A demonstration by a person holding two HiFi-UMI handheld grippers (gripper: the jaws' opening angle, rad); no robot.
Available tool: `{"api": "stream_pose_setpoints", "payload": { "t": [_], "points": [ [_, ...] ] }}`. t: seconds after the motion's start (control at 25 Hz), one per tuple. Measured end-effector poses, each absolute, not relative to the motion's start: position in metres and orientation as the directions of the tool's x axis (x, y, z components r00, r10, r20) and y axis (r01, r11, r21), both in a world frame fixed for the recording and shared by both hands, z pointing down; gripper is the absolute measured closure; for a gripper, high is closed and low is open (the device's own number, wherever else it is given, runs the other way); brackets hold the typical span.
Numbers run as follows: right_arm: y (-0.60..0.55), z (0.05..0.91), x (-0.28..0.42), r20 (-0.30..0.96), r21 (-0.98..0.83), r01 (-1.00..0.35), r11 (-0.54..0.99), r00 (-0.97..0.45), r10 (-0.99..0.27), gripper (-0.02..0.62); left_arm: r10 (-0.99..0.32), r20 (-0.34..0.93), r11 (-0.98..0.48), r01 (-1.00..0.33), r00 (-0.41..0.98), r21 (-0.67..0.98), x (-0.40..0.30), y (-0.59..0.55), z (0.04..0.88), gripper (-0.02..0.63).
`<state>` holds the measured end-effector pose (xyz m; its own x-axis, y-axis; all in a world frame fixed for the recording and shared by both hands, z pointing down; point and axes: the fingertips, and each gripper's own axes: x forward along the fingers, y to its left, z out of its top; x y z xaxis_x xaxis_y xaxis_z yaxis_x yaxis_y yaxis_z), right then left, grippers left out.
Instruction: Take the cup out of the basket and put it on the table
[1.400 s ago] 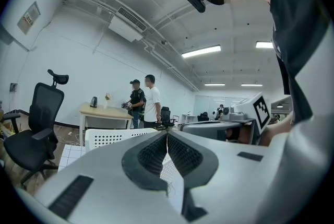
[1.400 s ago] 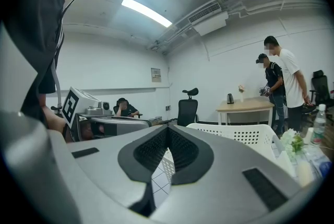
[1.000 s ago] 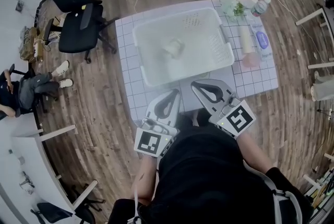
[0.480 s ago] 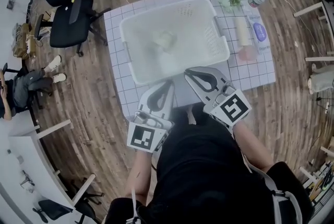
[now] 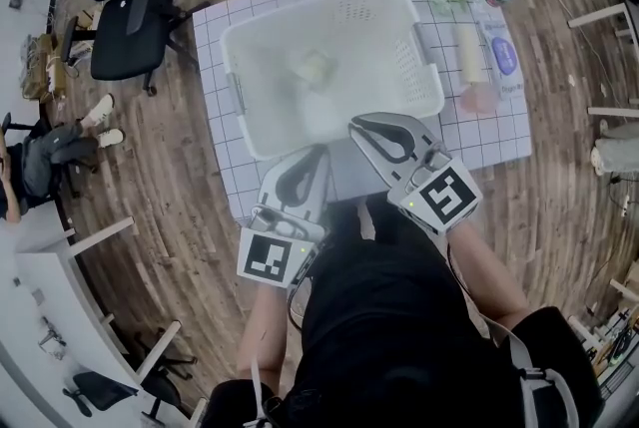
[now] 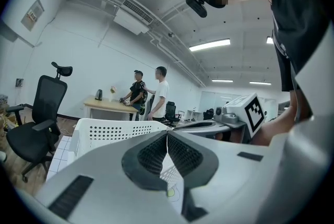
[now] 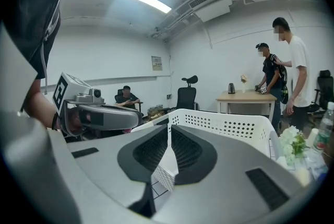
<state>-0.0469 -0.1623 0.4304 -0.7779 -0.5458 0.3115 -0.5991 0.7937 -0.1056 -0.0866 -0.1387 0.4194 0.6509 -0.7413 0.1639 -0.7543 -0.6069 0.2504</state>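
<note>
Approach step: the left claw [image 5: 320, 150] and right claw [image 5: 355, 125], both closed on nothing, sit near the white perforated plastic basket [image 5: 369, 12] holding the small pale cup [image 5: 313, 69]; the next move likely calls for opening one claw and reaching in.

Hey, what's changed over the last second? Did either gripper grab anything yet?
Both grippers have edged forward toward the near rim of the basket. The tip of the right gripper now overlaps that rim in the head view, and the left gripper sits just short of it. Nothing was grabbed: both stay shut and empty. The cup lies in the basket as before.
</note>
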Motion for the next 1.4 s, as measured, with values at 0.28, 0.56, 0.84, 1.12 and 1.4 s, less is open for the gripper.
{"api": "stream_pose_setpoints", "payload": {
  "t": [0.28, 0.56, 0.84, 1.12, 1.4],
  "points": [
    [-0.175, 0.430, -0.050, 0.295, -0.070, -0.577, 0.813, -0.791, -0.536, 0.560, -0.752, 0.165, -0.596, -0.765, 0.639, 0.246, -0.088, -0.144, 0.420, 0.595],
    [-0.196, 0.429, -0.053, 0.307, -0.021, -0.564, 0.825, -0.789, -0.531, 0.504, -0.756, 0.162, -0.592, -0.767, 0.635, 0.247, -0.088, -0.142, 0.422, 0.595],
    [-0.219, 0.429, -0.056, 0.328, 0.030, -0.553, 0.833, -0.781, -0.531, 0.477, -0.754, 0.156, -0.596, -0.765, 0.638, 0.245, -0.087, -0.145, 0.421, 0.595],
    [-0.242, 0.439, -0.060, 0.378, 0.083, -0.536, 0.840, -0.763, -0.524, 0.457, -0.753, 0.150, -0.601, -0.762, 0.641, 0.240, -0.089, -0.150, 0.424, 0.595],
    [-0.258, 0.444, -0.069, 0.420, 0.133, -0.475, 0.870, -0.768, -0.484, 0.434, -0.755, 0.164, -0.590, -0.766, 0.635, 0.253, -0.093, -0.149, 0.428, 0.595]
  ]
}}
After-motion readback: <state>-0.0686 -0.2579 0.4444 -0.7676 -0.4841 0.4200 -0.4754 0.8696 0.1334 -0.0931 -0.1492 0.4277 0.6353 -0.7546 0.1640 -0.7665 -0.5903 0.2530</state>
